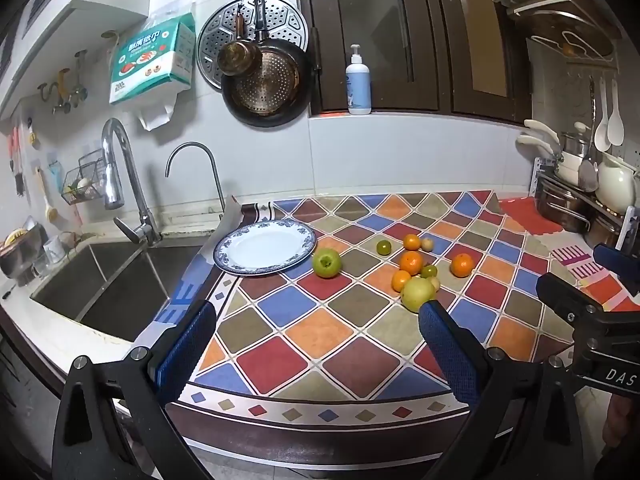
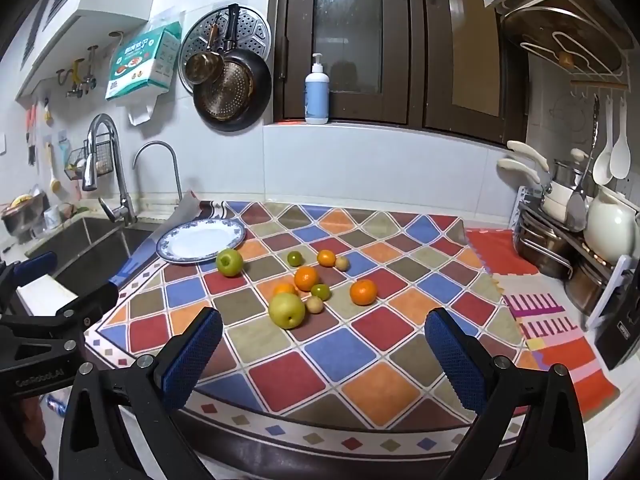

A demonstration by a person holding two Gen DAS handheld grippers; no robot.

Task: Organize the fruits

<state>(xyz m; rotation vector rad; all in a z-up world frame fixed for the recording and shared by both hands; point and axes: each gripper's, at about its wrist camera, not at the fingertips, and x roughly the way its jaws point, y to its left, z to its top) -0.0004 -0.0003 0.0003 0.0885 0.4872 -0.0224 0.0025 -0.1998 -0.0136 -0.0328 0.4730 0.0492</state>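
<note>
A white plate with a blue rim (image 1: 304,249) (image 2: 168,246) lies bare at the mat's far left. A green apple (image 1: 326,263) (image 2: 229,262) sits just right of it. A yellow-green apple (image 1: 417,293) (image 2: 286,310) lies nearest, among several oranges (image 1: 411,262) (image 2: 306,278), small green citrus (image 1: 384,247) (image 2: 295,258) and small tan fruits (image 2: 314,304). One orange (image 1: 462,265) (image 2: 363,292) sits apart to the right. My left gripper (image 1: 318,334) and right gripper (image 2: 323,342) are both open and empty, above the mat's near edge.
A checkered mat (image 1: 332,340) covers the counter. A steel sink (image 1: 104,280) with faucets (image 1: 120,184) is left of the plate. A rack of pots and a white teapot (image 2: 608,228) stands at the right. Pans hang on the wall (image 1: 264,80). A soap bottle (image 2: 317,92) stands on the sill.
</note>
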